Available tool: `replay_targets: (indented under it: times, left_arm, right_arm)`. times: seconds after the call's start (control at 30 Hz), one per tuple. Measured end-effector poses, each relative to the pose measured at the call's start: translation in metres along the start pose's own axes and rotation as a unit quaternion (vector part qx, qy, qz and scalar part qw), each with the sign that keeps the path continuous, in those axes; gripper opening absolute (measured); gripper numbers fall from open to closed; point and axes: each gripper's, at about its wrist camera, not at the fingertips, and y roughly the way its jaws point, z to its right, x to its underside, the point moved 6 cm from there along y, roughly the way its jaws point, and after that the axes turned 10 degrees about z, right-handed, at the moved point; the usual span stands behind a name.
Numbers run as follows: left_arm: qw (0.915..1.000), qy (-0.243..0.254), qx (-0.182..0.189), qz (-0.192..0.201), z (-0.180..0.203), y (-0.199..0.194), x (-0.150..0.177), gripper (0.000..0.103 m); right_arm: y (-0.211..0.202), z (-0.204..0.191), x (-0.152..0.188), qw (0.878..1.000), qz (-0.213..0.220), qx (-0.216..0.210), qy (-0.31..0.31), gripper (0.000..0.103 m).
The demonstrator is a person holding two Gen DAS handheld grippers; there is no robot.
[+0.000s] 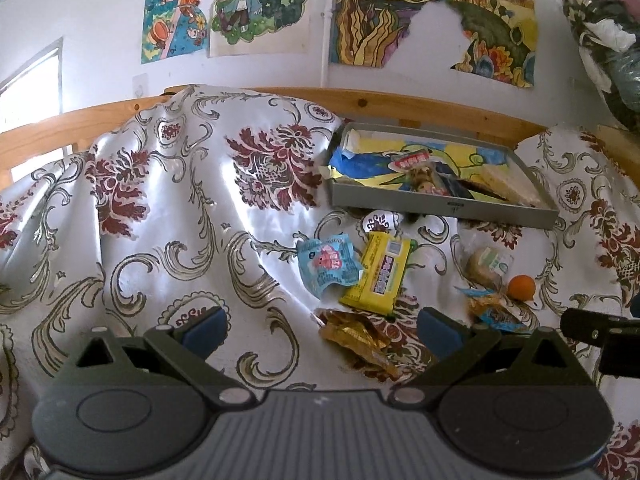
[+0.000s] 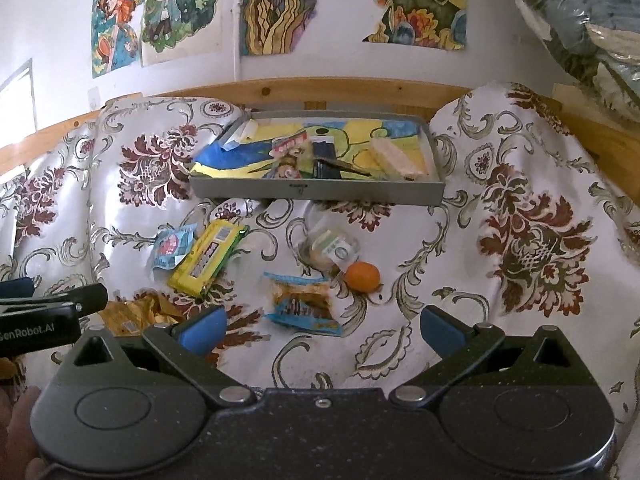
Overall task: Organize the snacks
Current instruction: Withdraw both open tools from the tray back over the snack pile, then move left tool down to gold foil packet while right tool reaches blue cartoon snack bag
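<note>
Left wrist view: left tongs (image 1: 320,330) spread wide, holding nothing. Right wrist view: right tongs (image 2: 322,326) equally wide, empty. Six loose snacks lie on the patterned cloth (image 2: 520,216): one blue pouch (image 2: 173,246), one yellow bar (image 2: 208,256), one gold wrapper (image 1: 356,340), one clear pack (image 2: 330,250), one blue-edged pack (image 2: 302,298), one orange (image 2: 363,276). One grey tray (image 2: 320,192) behind them holds several items. Only the right view shows a hand (image 2: 16,432).

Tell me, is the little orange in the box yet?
Not yet. The orange lies on the cloth, outside the grey tray.
</note>
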Motion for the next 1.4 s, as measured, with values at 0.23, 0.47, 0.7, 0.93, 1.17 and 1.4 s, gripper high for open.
replay_targets:
  times: [0.23,0.47,0.7,0.93,1.17,1.4]
  left_arm:
    - [1.0000,0.001,0.000,-0.004,0.000,0.003,0.000,0.103]
    - [1.0000,-0.001,0.000,-0.008,-0.002,0.006,0.002,0.103]
    - [0.9999,0.003,0.010,-0.002,0.001,0.009,-0.001,0.103]
    - [0.9992,0.025,0.033,0.002,0.007,0.020,-0.008,0.103]
    - [0.9969,0.033,0.071,-0.003,0.016,0.041,-0.014,0.103]
    - [0.9935,0.045,0.093,-0.049,0.020,0.064,-0.004,0.103]
  right_arm:
    - [0.006,-0.004,0.004,1.000,-0.009,-0.005,-0.004,0.102]
    - [0.008,-0.004,0.006,1.000,-0.013,-0.004,-0.004,0.102]
    - [0.011,-0.002,0.006,1.000,-0.015,-0.002,-0.005,0.102]
    - [0.016,-0.003,0.001,1.000,-0.015,-0.012,-0.018,0.102]
    - [0.027,-0.002,-0.013,0.999,-0.003,-0.023,-0.045,0.102]
    - [0.049,0.003,-0.016,0.998,-0.020,-0.046,-0.042,0.102]
